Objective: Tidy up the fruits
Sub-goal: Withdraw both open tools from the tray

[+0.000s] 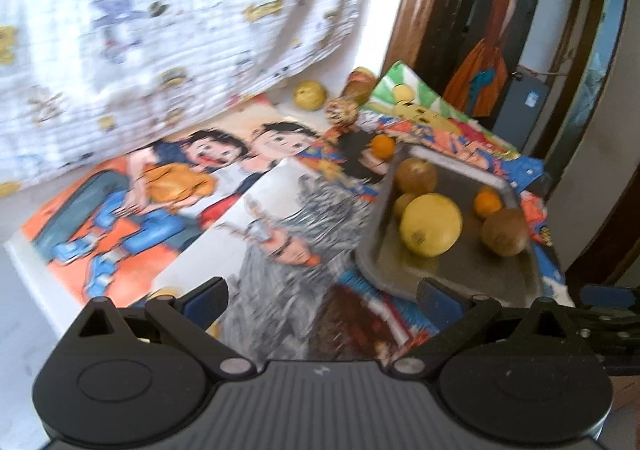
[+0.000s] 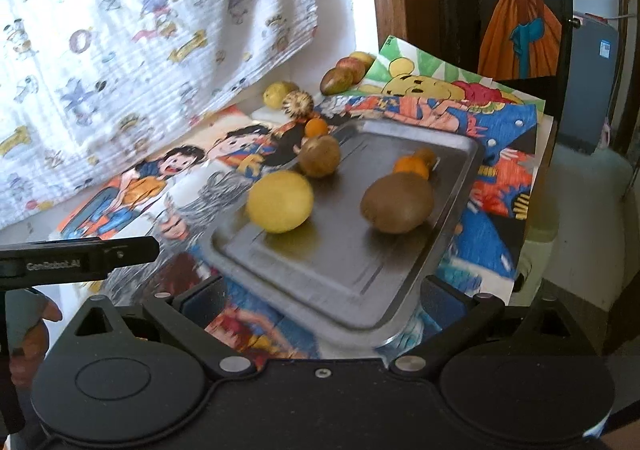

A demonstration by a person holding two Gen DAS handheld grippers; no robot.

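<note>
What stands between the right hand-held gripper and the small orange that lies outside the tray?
The tray itself does. From the right hand-held gripper, the small orange lies just past the far rim, behind the brown fruit and the yellow fruit.

Legible marking: "GenRobot.AI", printed in light characters on the black left gripper [image 2: 80, 256] body at the frame's left edge.
</note>
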